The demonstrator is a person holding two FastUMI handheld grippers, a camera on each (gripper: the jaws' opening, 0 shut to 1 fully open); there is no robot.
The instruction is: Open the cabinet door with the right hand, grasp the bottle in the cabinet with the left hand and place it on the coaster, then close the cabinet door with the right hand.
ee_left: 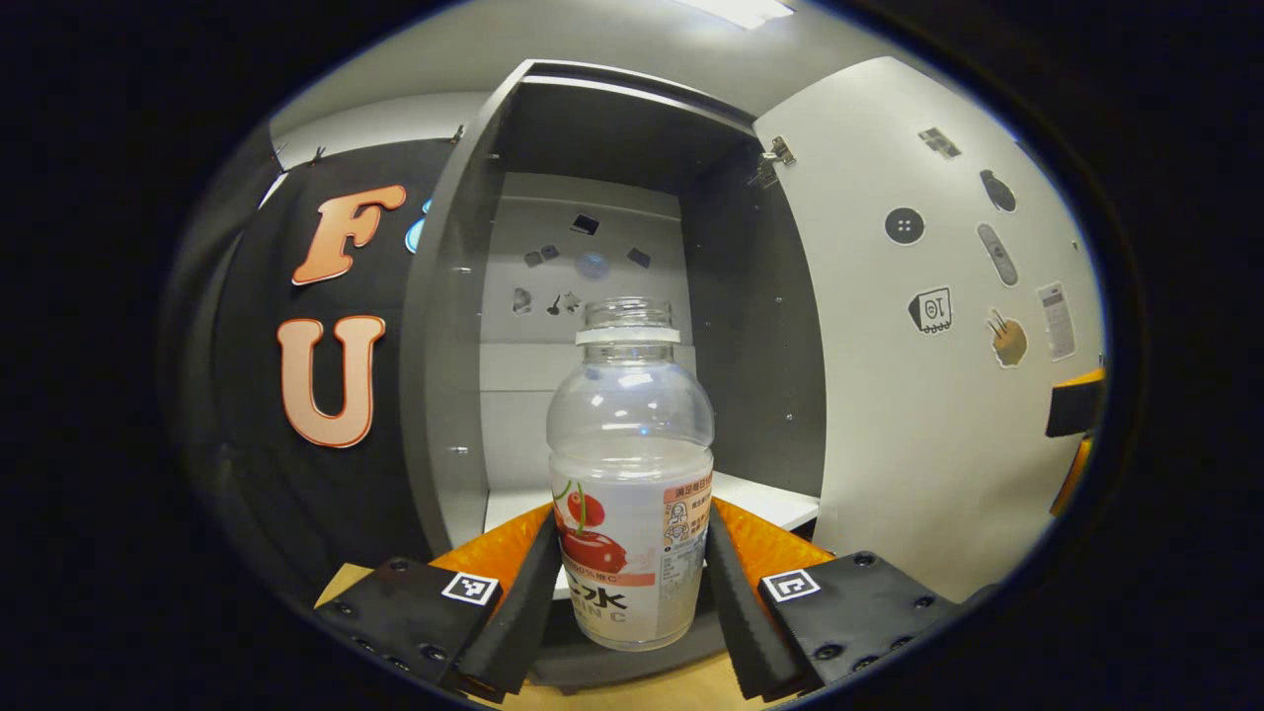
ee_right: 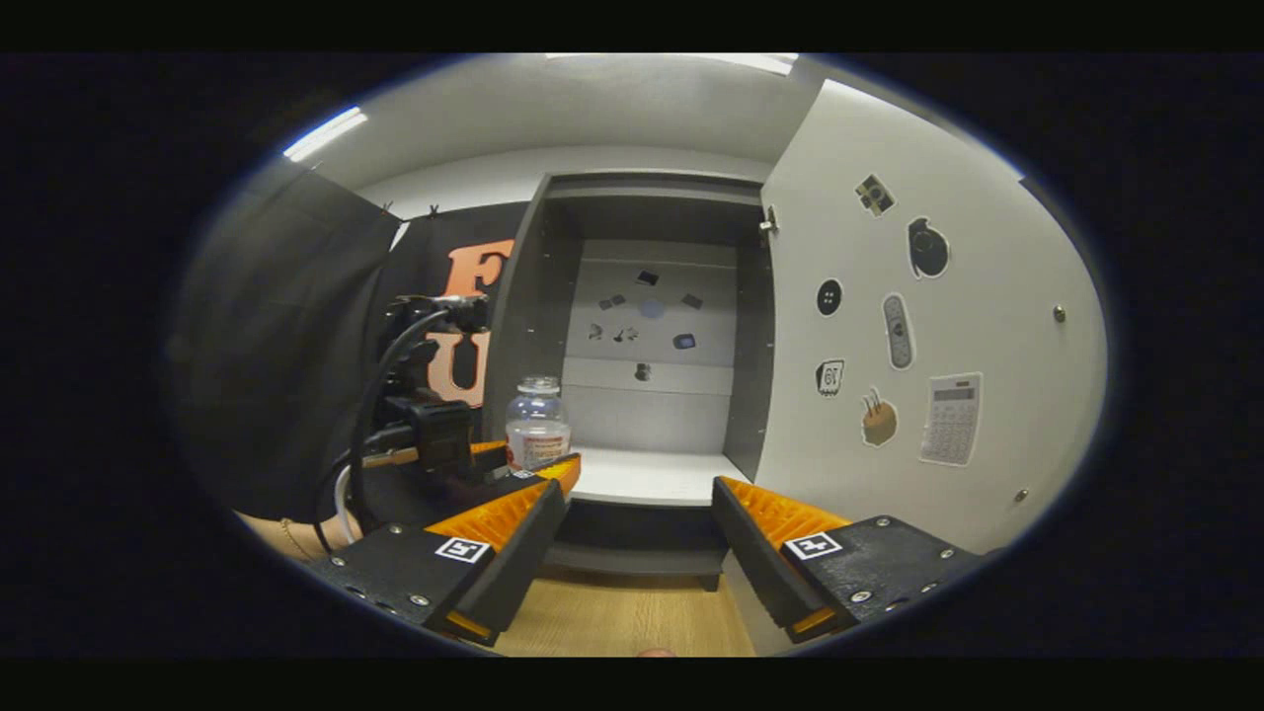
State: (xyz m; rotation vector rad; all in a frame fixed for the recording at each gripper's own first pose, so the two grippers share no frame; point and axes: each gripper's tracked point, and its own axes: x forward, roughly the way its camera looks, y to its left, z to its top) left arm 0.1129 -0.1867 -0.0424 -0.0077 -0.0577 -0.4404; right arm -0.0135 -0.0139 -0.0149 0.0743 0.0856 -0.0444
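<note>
1. Before the open cabinet (ee_right: pixel 652 326), the left gripper (ee_left: pixel 630 583) clamps both fingers on the uncapped bottle (ee_left: pixel 630 474), held just outside the shelf edge; the door (ee_right: pixel 918 336) stands swung wide.
2. Nearby, the right gripper (ee_right: pixel 640 528) hangs with its fingers spread, holding nothing.
3. Door-opening and grasp look done; coaster placement and closing remain.
</note>
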